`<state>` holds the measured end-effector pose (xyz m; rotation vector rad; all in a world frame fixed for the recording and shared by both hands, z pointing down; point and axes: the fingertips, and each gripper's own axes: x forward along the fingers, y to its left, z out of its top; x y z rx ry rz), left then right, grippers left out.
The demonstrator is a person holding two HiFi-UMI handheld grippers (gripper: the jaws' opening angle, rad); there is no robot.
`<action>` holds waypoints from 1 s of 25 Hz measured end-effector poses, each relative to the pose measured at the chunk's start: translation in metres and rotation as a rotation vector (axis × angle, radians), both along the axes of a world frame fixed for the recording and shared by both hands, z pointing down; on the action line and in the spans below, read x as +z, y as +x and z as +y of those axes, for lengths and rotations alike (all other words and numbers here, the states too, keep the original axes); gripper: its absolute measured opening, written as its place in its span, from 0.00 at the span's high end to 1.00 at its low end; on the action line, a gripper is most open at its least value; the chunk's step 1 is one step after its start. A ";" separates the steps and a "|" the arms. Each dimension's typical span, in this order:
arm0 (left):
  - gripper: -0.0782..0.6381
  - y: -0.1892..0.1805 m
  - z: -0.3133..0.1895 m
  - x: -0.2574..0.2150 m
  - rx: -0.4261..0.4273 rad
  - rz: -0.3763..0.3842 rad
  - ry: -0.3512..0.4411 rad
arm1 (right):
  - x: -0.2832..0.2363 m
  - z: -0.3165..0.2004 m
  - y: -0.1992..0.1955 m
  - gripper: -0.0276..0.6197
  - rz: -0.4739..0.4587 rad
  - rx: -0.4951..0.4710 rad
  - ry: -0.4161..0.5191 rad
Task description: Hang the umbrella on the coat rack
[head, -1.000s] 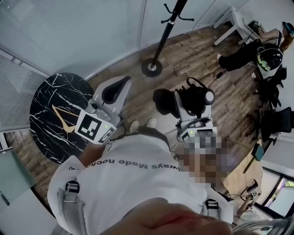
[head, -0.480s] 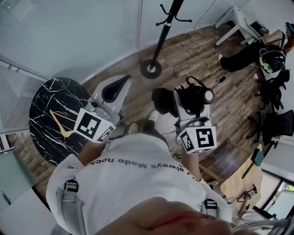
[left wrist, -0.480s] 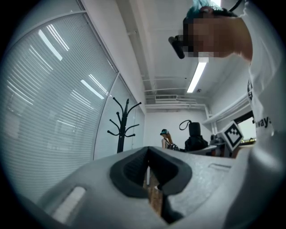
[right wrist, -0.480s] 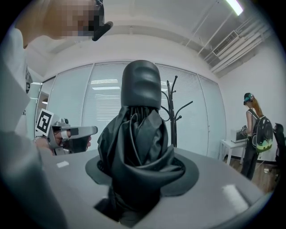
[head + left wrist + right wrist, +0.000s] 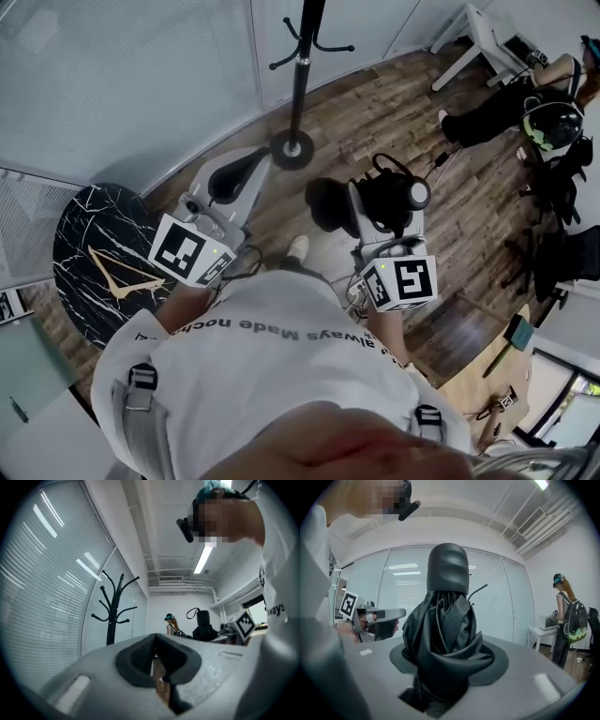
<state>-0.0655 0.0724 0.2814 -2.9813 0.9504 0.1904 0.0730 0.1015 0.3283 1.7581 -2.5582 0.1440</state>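
Observation:
A folded black umbrella (image 5: 380, 199) with a rounded handle end (image 5: 447, 569) stands between the jaws of my right gripper (image 5: 375, 211), which is shut on its bunched fabric (image 5: 445, 634). My left gripper (image 5: 230, 183) is held beside it to the left. Its jaws (image 5: 157, 641) are closed together with nothing in them. The black coat rack (image 5: 298, 66) stands ahead on its round base (image 5: 292, 148), close to the glass wall. In the left gripper view the rack's curved hooks (image 5: 112, 597) show up and to the left. One hook (image 5: 478, 590) peeks out behind the umbrella.
A round black marble table (image 5: 80, 234) with a wooden hanger (image 5: 117, 272) on it stands at my left. A person with a backpack (image 5: 530, 103) stands at the far right near a white table (image 5: 478, 33) and office chairs (image 5: 562, 253). Blinds cover the glass wall (image 5: 141, 84).
Both grippers have travelled forward over the wooden floor and the umbrella has stayed in the right one. The rack's base has shifted left and nearer in the head view.

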 end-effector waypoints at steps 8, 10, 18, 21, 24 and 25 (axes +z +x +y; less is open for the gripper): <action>0.89 0.074 -0.038 0.003 -0.007 -0.005 -0.003 | 0.003 -0.042 0.072 0.58 0.014 -0.017 0.001; 0.89 0.085 -0.044 0.004 -0.003 -0.008 -0.003 | 0.004 -0.050 0.080 0.58 0.016 -0.024 0.003; 0.89 0.120 -0.077 0.006 0.112 -0.001 -0.002 | 0.013 -0.102 0.074 0.58 0.011 -0.066 -0.003; 0.89 0.121 -0.110 0.004 0.123 0.019 0.000 | 0.013 -0.134 0.064 0.58 0.023 -0.089 -0.004; 0.89 0.122 -0.144 -0.003 0.129 0.031 0.014 | 0.009 -0.165 0.055 0.58 0.036 -0.112 -0.003; 0.89 0.123 -0.157 -0.006 0.131 0.033 0.019 | 0.006 -0.177 0.051 0.58 0.040 -0.121 -0.001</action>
